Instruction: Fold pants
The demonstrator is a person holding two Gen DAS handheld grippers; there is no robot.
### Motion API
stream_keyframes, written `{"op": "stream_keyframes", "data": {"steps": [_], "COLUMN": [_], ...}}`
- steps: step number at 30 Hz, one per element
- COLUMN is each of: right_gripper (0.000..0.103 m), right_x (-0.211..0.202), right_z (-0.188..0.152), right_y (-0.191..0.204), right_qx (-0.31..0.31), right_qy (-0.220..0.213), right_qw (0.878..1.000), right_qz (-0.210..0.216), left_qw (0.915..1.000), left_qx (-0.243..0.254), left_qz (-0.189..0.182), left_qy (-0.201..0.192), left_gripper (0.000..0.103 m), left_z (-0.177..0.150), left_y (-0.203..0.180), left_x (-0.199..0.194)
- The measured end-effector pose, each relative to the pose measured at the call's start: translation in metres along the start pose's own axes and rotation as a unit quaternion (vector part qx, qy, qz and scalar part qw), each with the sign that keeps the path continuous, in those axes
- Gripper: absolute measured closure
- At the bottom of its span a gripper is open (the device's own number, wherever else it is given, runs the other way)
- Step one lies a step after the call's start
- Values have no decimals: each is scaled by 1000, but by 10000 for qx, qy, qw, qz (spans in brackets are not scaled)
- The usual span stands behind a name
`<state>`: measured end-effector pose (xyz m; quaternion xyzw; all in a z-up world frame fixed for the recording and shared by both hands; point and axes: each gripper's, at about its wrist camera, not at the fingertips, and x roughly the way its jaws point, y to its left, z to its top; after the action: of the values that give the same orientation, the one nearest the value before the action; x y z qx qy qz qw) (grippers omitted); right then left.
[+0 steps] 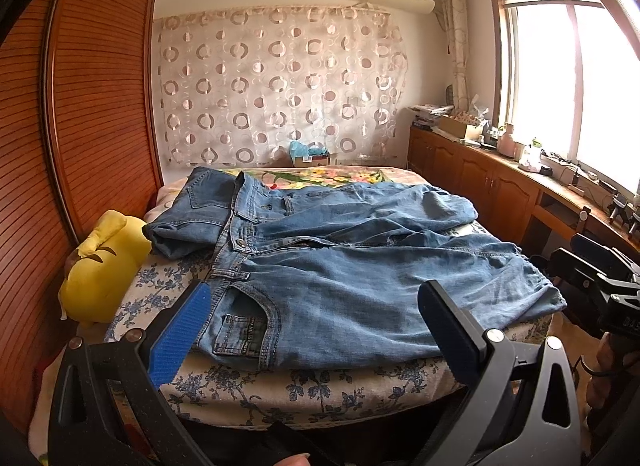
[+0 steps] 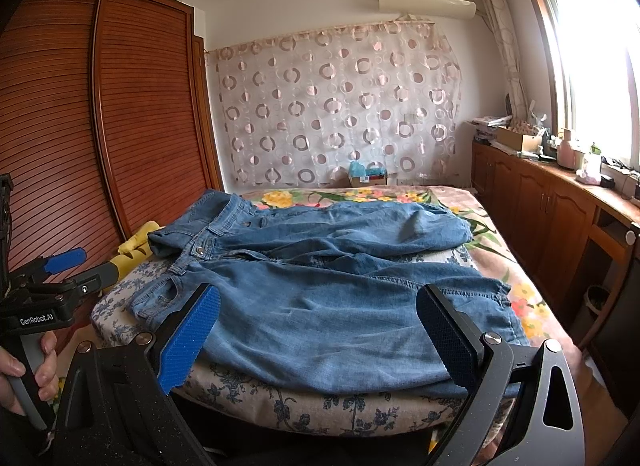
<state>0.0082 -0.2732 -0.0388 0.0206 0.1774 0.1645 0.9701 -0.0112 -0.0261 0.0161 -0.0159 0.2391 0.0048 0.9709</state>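
**Jeans spread on the bed, both claws wide and empty**

Left wrist view: the left gripper (image 1: 316, 330) fills the lower frame, its fingers spread wide with nothing between them, held short of the bed's near edge. The blue jeans (image 1: 340, 266) lie across the middle of the frame on the bed (image 1: 280, 390), waistband toward the left, legs running right, the far leg rumpled. A yellow plush toy (image 1: 104, 266) sits at left-centre, touching the waist end. The right gripper (image 1: 600, 282) shows at the right edge.

Right wrist view: the right gripper (image 2: 318, 338) is likewise spread wide and empty at the bottom, over the near leg of the jeans (image 2: 328, 298). At lower left, a hand (image 2: 28, 370) holds the left gripper (image 2: 68, 266), its fingers apart.
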Motion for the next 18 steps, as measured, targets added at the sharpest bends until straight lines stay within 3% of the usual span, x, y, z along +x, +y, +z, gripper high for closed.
{"op": "stream_keyframes", "data": {"steps": [9,18], "right_gripper": [4,4], "right_x": [0,6], "right_z": [0,-8], "right_y": [0,-13], "right_qx": [-1,34], "right_qy": [-5,216], "right_qw": [10000,9998], "right_qz": [1,10], "left_qw": [10000,9994], "left_qx": [7,93], "left_qz": [-13,-108], "left_qy": [21,304], "left_gripper": [0,0], "left_z": [-1,-13], "left_y": [0,8], "left_x": [2,25]}}
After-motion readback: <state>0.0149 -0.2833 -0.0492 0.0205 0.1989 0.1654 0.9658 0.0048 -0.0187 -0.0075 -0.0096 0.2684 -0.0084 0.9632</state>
